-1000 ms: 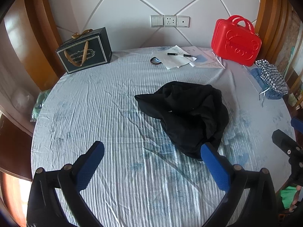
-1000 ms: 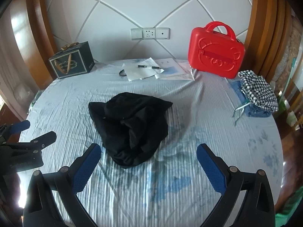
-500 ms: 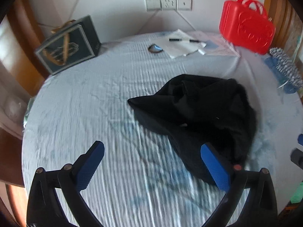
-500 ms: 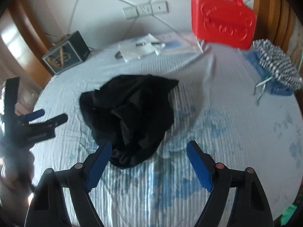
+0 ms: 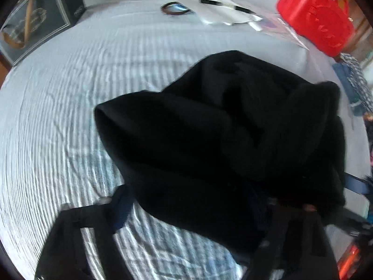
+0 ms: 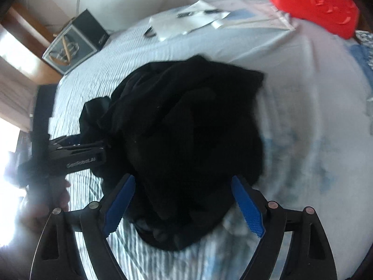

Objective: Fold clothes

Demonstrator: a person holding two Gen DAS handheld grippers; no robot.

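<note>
A crumpled black garment (image 5: 221,135) lies in a heap on the striped bedsheet (image 5: 58,107); it also shows in the right wrist view (image 6: 186,140). My left gripper (image 5: 188,212) is open, its fingers straddling the near edge of the heap; the right finger is hidden by cloth. In the right wrist view the left gripper (image 6: 102,149) reaches into the heap's left side. My right gripper (image 6: 183,206) is open, its blue pads on either side of the heap's near end.
A red case (image 5: 314,16) stands at the back right, papers with a pen (image 5: 223,9) at the back, a dark gift bag (image 5: 35,23) at the back left. Folded checked and blue clothes (image 5: 354,88) lie at the right edge.
Both grippers have moved forward and down onto the black garment, which now fills each view. Both remain open.
</note>
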